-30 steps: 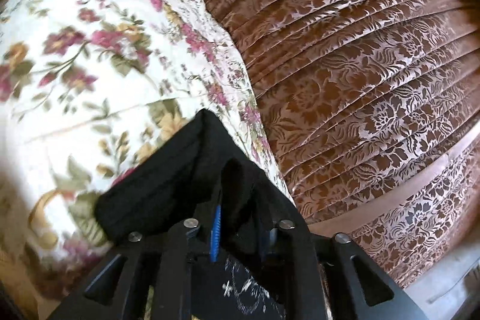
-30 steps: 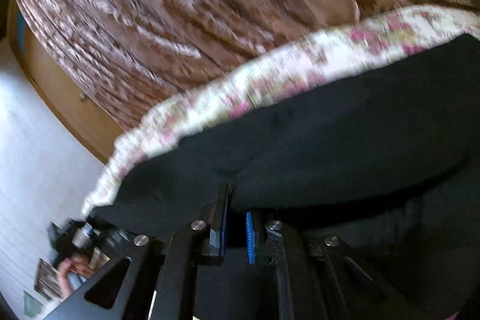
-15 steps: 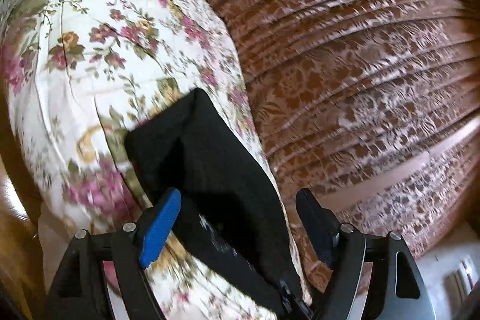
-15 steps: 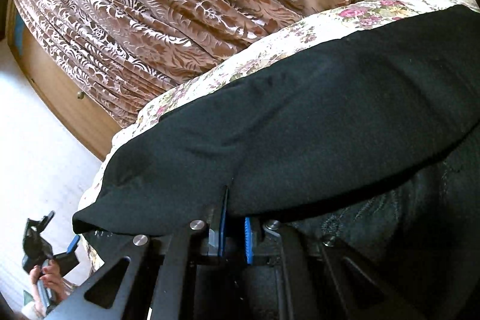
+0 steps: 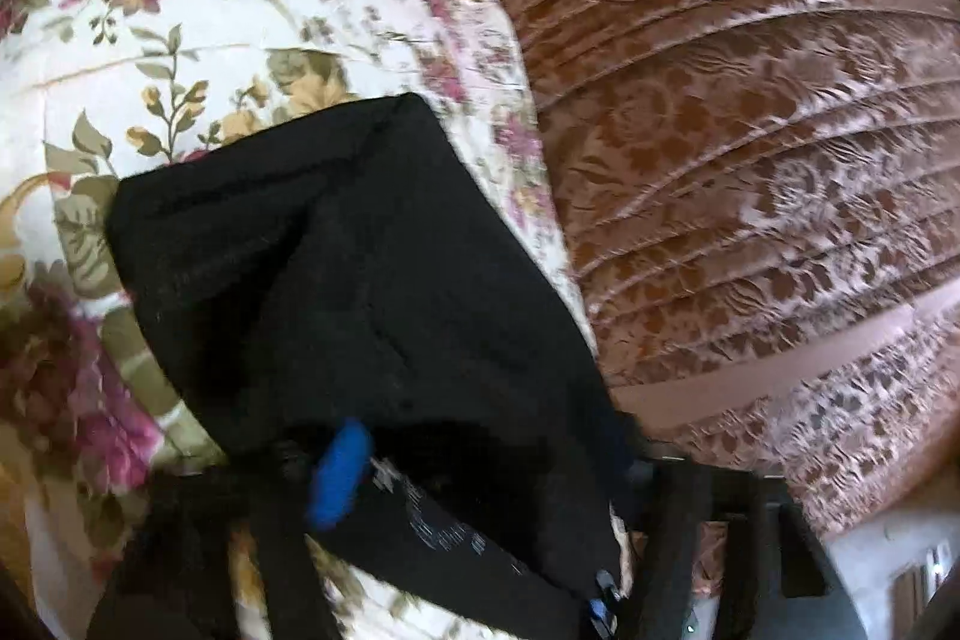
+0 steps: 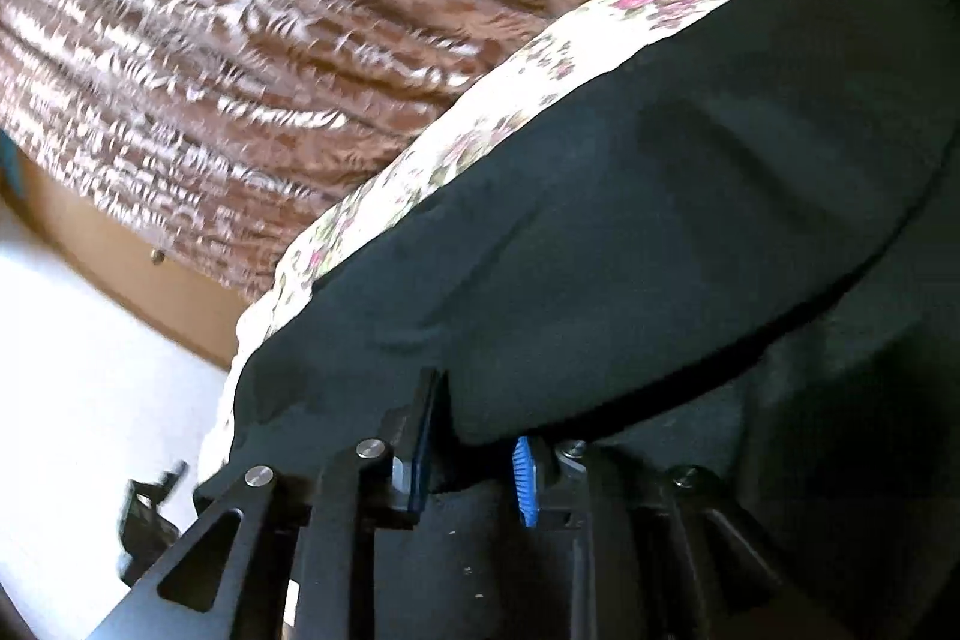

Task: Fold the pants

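The black pants (image 5: 360,292) lie folded on a floral bedspread (image 5: 180,28). In the left wrist view my left gripper (image 5: 480,484) is open, its blue-padded finger (image 5: 339,478) at the left edge of the pants' corner and its right finger blurred at the lower right. In the right wrist view the pants (image 6: 630,232) form a long dark fold across the bed. My right gripper (image 6: 474,460) has its jaws parted a little around the fold's near edge, which bulges out between the blue pads without being pinched.
A brown patterned curtain (image 5: 750,160) hangs right beside the bed and shows in the right wrist view (image 6: 210,40). A wooden baseboard (image 6: 120,250) and pale floor (image 6: 90,400) lie at the left. A dark object (image 6: 144,526) stands on the floor.
My left gripper opened and let go of the pants' corner, then moved closer over it. My right gripper's jaws went from shut on the fold to slightly parted.
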Available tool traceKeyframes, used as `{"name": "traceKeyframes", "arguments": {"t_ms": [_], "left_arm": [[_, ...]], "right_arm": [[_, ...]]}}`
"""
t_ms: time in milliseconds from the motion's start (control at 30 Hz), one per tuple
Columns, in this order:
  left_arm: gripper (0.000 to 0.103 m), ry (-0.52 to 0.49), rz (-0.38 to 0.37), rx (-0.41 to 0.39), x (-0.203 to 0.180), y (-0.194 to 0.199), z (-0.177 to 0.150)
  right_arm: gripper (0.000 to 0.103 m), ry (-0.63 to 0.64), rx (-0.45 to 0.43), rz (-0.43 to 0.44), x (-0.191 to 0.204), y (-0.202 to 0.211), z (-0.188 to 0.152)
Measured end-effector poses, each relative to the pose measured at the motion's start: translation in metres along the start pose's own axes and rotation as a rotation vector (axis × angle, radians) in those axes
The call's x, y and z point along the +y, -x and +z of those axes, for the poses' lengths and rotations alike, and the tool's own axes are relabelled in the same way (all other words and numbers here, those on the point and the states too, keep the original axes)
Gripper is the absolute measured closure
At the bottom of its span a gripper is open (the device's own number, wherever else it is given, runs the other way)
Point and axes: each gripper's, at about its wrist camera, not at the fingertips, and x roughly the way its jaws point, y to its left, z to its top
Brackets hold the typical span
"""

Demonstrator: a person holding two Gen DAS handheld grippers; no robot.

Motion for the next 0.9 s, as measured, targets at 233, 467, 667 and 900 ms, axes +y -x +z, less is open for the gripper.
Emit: {"name": "traceKeyframes", "arguments": {"t_ms": [233,467,667,900], "left_arm": [[0.091,-0.122,0.008,-0.025,-0.014,0.009,0.008],[0.091,-0.206,-0.064,-0.096,-0.031,0.047,0.015],[0.091,-0.253,0.153,-0.014,0.012,0.030,0.002],[0.090,-0.286,0.131,-0.055,0.013,0.031,0.003]], "right_arm": [[0.095,-0.050,-0.075,-0.038,-0.015,0.017,0.022],[0.095,0.253,-0.149,0.058,0.037,0.069,0.018],[0.095,0.282,-0.027,-0.027,0.019,0.054,-0.017],[0.095,0.246,0.024,-0.069,-0.003,0.034,-0.029]]}}
